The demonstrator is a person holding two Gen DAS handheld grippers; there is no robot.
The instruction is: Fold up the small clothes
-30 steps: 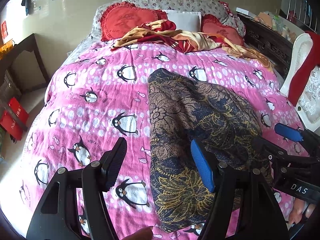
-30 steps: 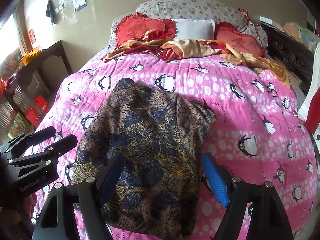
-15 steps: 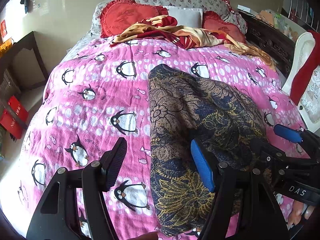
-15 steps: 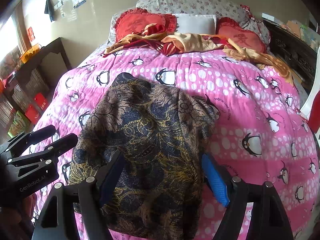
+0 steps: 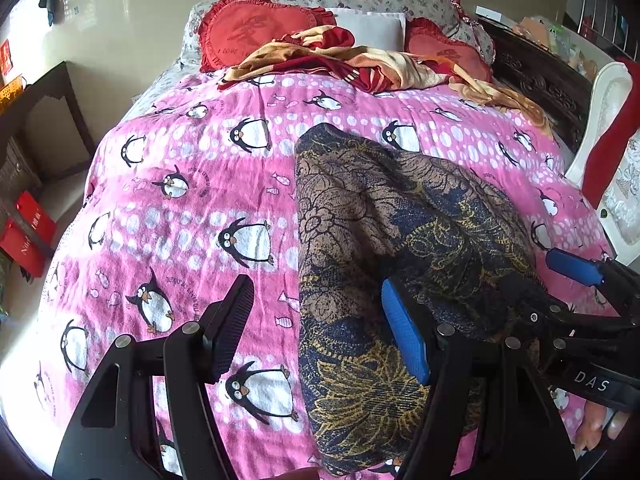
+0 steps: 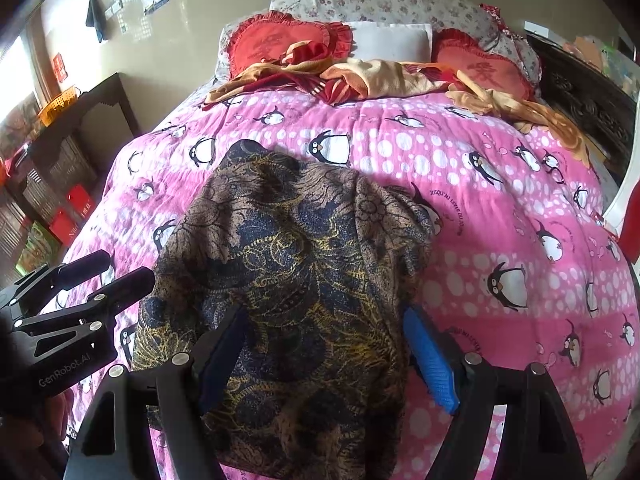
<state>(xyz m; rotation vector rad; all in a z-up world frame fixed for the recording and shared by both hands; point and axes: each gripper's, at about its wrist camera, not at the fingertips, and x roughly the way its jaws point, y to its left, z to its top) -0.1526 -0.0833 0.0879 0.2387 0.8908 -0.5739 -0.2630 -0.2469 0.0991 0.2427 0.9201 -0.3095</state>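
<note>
A dark blue, brown and gold patterned garment (image 5: 384, 240) lies folded lengthwise on the pink penguin bedspread (image 5: 180, 200); it also shows in the right wrist view (image 6: 296, 272). My left gripper (image 5: 316, 332) is open and empty, hovering over the garment's left edge near its lower end. My right gripper (image 6: 324, 356) is open and empty above the garment's near half, its fingers straddling the cloth. Each gripper shows in the other's view, the right one (image 5: 560, 280) at the garment's right side and the left one (image 6: 108, 276) at its left side.
Red heart cushions (image 5: 256, 36), a white pillow (image 5: 368, 30) and loose red and yellow cloths (image 5: 360, 64) lie at the bed's head. A dark table (image 6: 92, 108) and red boxes (image 5: 24, 232) stand left. A carved dark headboard (image 5: 536, 80) and white chair (image 5: 604, 120) stand right.
Both grippers have moved slightly forward over the bed. The garment lies as before and both stay open.
</note>
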